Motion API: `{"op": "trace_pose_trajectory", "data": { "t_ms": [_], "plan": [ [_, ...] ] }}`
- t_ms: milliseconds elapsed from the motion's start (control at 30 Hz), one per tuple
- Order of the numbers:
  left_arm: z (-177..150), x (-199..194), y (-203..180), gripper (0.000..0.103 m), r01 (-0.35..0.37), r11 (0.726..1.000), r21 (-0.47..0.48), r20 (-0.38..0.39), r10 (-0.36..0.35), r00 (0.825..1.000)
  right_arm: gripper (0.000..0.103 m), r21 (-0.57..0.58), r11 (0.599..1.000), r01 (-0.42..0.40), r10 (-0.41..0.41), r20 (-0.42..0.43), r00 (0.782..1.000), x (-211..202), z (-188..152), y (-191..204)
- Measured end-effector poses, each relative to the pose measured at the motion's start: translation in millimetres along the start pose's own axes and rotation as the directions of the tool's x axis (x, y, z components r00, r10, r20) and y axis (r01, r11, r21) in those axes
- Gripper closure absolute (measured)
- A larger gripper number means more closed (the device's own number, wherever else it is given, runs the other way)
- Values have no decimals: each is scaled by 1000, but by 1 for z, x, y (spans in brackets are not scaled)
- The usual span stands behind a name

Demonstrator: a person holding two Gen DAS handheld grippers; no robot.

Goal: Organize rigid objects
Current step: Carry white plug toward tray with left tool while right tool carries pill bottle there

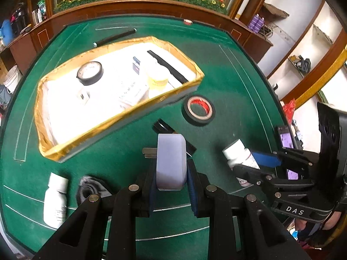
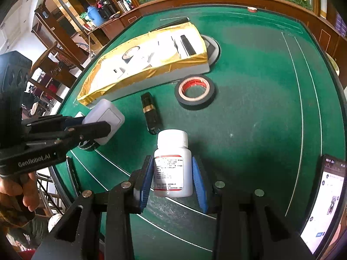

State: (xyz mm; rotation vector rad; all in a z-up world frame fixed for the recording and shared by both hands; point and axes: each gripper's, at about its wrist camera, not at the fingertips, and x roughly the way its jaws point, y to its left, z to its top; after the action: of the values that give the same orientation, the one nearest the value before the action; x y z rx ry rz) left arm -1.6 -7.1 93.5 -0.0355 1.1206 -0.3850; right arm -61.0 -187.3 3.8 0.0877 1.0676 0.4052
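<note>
Left gripper [image 1: 171, 173] has its jaws clamped flat on the white plug adapter [image 1: 171, 160], lifted near the gold-edged tray [image 1: 121, 112]. Right gripper [image 2: 171, 177] jaws straddle the white pill bottle [image 2: 172, 164] on the desk, contact unclear. Looks light, stiff, slippery plastic; grab mid-body.

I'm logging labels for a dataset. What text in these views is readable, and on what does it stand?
"DAS": on the right tongs, seen from the left wrist.
"GenRobot.AI": on the left tongs, seen from the right wrist.
White bottle label: too small to read.
Phone screen: blurred.
Red-cored tape roll print: unreadable.
</note>
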Motion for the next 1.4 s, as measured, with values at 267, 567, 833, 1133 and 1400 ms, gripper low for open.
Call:
{"op": "trace_pose_trajectory", "data": {
  "t_ms": [267,567,833,1133,1400],
  "plan": [
    [14,-17,23,78,-7,999,-38,51,9,999,68,-41,999,1,0,22,1000,-4,16,16],
    [45,-15,98,78,-85,976,-201,42,95,995,68,-73,997,16,-14,27,1000,0,34,32],
    [58,11,144,78,-116,953,-280,-12,117,993,68,-96,995,39,-34,51,998,-4,56,41],
    [69,49,157,78,-110,952,-285,-66,95,993,68,-103,995,5,3,73,997,1,104,54],
    [93,66,166,78,-104,957,-272,-65,90,994,68,-111,991,-81,82,7,997,40,133,82]
  ]
}}
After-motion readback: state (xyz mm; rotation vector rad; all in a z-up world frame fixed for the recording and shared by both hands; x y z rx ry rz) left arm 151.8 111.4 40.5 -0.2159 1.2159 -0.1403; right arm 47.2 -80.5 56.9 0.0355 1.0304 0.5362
